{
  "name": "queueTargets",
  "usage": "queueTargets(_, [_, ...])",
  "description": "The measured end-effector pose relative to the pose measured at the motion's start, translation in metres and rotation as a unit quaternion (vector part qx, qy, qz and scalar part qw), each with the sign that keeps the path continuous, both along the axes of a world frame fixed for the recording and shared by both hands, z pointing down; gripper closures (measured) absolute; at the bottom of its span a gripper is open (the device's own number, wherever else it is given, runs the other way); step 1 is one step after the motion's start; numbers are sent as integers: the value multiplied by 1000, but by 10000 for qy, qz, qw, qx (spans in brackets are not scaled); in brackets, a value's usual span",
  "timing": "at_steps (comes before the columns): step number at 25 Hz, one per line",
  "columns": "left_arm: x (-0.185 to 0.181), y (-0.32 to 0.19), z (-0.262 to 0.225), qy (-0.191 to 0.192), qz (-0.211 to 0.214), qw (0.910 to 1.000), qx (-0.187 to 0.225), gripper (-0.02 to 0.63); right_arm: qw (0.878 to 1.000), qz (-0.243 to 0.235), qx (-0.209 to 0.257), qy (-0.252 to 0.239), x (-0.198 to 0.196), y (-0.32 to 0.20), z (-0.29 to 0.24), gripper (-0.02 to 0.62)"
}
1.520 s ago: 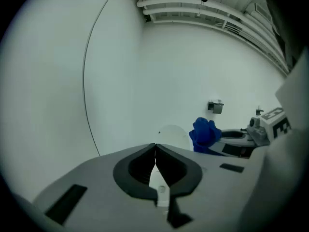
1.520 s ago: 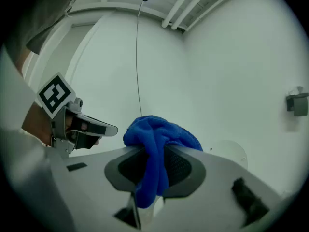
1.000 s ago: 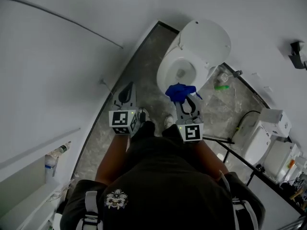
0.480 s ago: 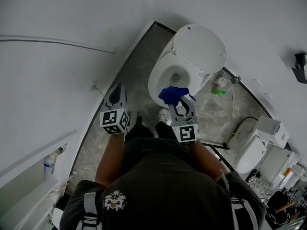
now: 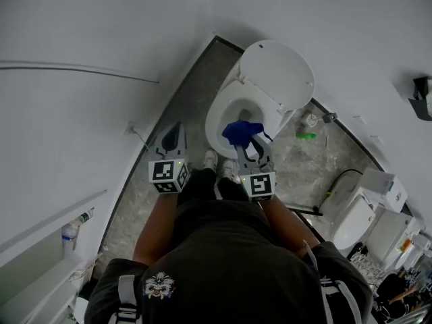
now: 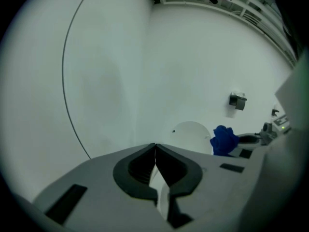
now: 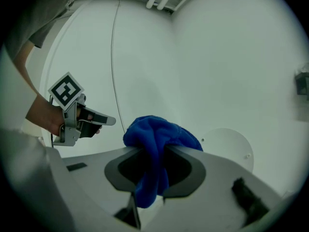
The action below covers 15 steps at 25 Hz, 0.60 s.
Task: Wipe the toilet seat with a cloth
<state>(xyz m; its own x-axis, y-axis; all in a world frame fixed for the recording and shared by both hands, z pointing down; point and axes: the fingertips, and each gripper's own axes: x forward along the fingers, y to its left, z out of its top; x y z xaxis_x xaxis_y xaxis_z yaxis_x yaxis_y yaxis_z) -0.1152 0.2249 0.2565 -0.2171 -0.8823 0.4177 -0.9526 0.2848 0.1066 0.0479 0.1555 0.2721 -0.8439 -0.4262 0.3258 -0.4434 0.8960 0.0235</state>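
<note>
Blue cloth [image 5: 241, 132] is gripped by the right tongs [image 5: 251, 146] over the toilet seat [image 5: 213, 123], the left tongs [image 5: 176, 131] are clenched empty, and wiping is judged hardly begun.

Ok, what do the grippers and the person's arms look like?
The left gripper and the right gripper are light grey with black-lined, curved jaws. Each carries a white cube with black square markers and a green light. The forearms are bare; the top is dark.

Dark shirt [image 5: 229, 262], grey left tongs [image 6: 155, 148] and right tongs [image 5: 255, 144].
</note>
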Motion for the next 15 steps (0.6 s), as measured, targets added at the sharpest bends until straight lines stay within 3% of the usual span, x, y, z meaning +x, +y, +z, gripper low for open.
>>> queueTargets(9, [21, -31, 67, 174, 874, 9952, -402, 595, 9965, 523, -566, 331, -10, -19, 65, 505])
queueTargets(15, [13, -66, 134, 464, 1591, 9840, -652, 595, 9873, 1148, -832, 717, -41, -50, 128, 505])
